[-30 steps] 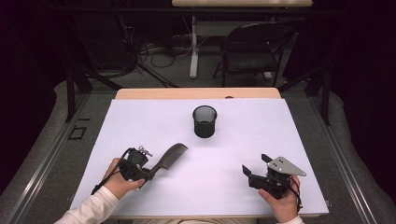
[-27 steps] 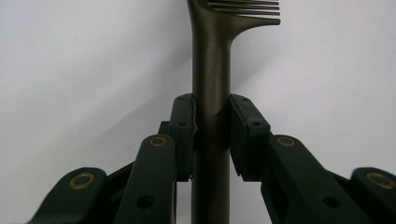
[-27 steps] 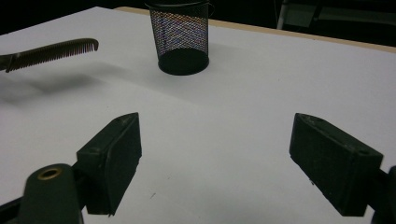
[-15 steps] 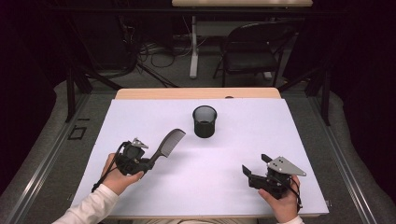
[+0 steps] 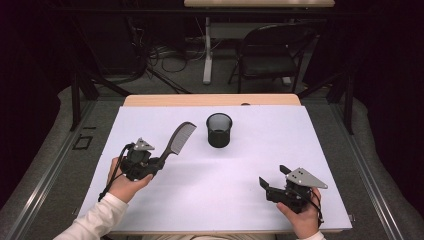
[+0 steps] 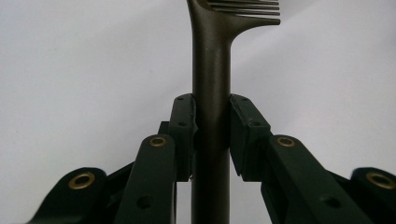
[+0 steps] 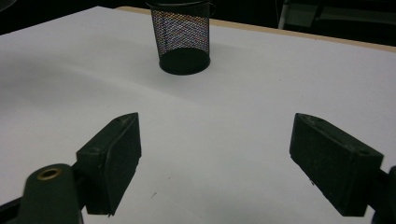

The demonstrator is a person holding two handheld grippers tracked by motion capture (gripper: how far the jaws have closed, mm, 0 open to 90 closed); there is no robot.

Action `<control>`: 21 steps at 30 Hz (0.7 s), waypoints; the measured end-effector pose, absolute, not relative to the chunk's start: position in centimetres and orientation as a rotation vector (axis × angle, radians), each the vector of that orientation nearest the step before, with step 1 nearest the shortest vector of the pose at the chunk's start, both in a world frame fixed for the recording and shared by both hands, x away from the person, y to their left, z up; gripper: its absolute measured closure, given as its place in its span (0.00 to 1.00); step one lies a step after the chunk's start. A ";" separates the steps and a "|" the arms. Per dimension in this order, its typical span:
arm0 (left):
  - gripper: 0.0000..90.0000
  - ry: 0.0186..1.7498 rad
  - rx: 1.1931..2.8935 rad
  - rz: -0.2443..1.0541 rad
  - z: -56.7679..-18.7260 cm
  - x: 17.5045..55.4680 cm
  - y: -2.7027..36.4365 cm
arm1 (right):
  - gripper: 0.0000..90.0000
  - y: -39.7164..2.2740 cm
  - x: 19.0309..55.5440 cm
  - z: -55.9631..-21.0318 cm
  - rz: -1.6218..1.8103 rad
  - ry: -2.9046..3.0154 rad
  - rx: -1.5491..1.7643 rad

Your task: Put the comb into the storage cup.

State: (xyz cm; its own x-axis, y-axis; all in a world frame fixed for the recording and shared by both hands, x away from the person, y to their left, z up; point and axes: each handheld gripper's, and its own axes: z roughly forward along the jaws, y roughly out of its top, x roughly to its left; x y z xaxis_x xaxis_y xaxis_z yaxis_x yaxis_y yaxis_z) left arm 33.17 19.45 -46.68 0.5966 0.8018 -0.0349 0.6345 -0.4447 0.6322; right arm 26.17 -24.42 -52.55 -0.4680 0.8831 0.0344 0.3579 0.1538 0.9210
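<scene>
A dark comb [image 5: 176, 142] slants up and to the right above the white table, its handle gripped by my left gripper [image 5: 156, 163], which is shut on it. In the left gripper view both pads clamp the comb's handle [image 6: 211, 88] and the teeth show at the top edge. A black mesh cup [image 5: 219, 130] stands upright at the middle back of the table, just right of the comb's tip. My right gripper [image 5: 272, 181] rests low at the front right, open, with nothing between its pads [image 7: 112, 158]. The right gripper view faces the mesh cup [image 7: 182, 39].
The white sheet [image 5: 250, 160] covers the table, with a wooden edge [image 5: 210, 100] at the back. A dark chair [image 5: 272, 55] and cables stand on the floor beyond the table.
My left gripper has lifted the comb off the table and tilted its head up toward the cup. The right gripper has stayed put.
</scene>
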 end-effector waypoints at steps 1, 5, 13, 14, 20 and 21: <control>0.80 1.133 2.210 0.374 -46.5 33.2 19.5 | 0.19 -24.4 26.2 -52.6 1.293 1.908 1.176; 0.80 1.128 2.162 0.416 -45.6 33.5 19.7 | 0.19 -24.4 26.2 -52.5 1.292 1.909 1.174; 0.80 1.129 2.059 0.442 -44.6 34.4 19.8 | 0.19 -24.4 26.2 -52.6 1.290 1.910 1.173; 0.80 1.131 2.045 0.439 -44.7 34.5 19.7 | 0.19 -24.4 26.2 -52.6 1.292 1.910 1.174; 0.80 1.131 1.993 0.432 -45.0 35.5 19.2 | 0.19 -24.4 26.2 -52.6 1.290 1.910 1.174; 0.80 1.132 1.987 0.436 -45.0 35.7 19.1 | 0.19 -24.4 26.2 -52.6 1.287 1.913 1.174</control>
